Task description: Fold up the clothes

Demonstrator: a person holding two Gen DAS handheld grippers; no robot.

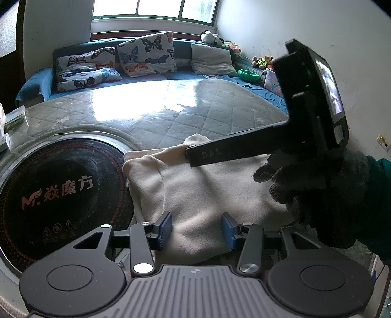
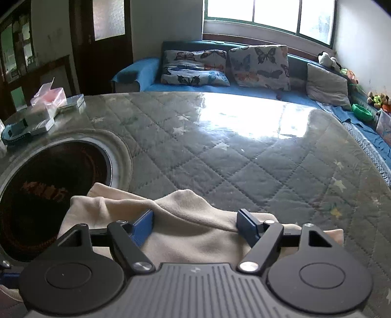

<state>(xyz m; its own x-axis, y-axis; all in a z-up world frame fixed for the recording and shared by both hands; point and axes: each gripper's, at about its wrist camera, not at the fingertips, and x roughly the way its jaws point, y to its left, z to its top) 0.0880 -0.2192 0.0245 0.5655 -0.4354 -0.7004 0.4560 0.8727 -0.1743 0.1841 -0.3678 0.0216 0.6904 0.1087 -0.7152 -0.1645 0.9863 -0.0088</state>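
Cream garment (image 2: 185, 234), gloved hand (image 1: 325, 193) only left view

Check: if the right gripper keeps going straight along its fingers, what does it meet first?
Most likely the cream garment lying under and between the open right gripper, then the quilted table cover beyond. Depth is hard to judge from this view.

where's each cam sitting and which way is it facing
Left wrist: on the left gripper, angled down at the cream garment; shows its open blue pads, plus the right gripper in a dark-gloved hand.
Right wrist: on the right gripper, angled down over the garment's far edge; only its own open fingers show.
Shared: garment, quilted table, round cooktop, sofa, window.
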